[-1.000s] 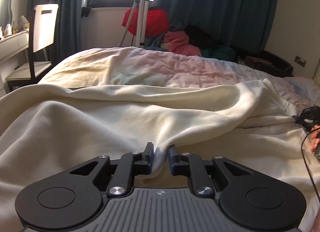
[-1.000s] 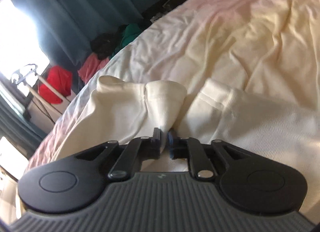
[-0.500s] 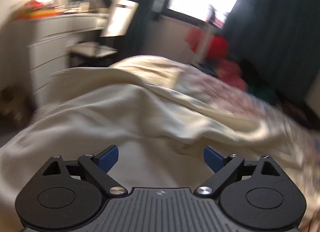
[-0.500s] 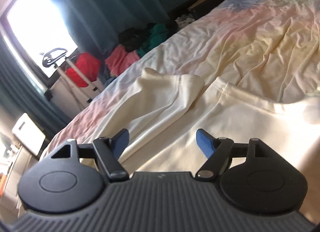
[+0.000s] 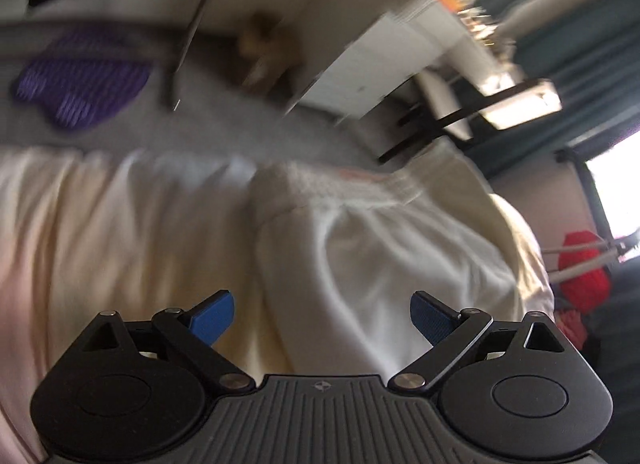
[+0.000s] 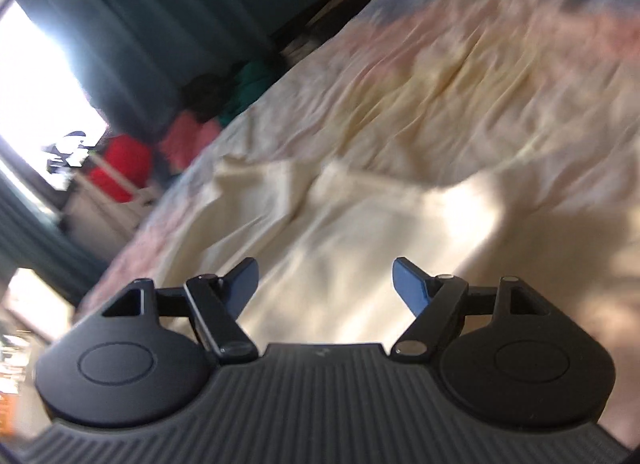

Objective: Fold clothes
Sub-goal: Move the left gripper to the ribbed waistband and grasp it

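While both views blur, the left gripper (image 5: 322, 314) shows its blue fingers (image 5: 212, 316) spread wide, nothing between them, over the cream garment (image 5: 400, 248) at centre frame on the bed (image 5: 100, 224). Likewise the right gripper (image 6: 324, 284) is spread and empty above that garment (image 6: 340, 232), lower centre, with teal curtains (image 6: 160, 16) upper left.

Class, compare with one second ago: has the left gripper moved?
Yes. The left gripper has let go of the cream garment, rolled and swung left: the white chair now sits sideways at upper right.
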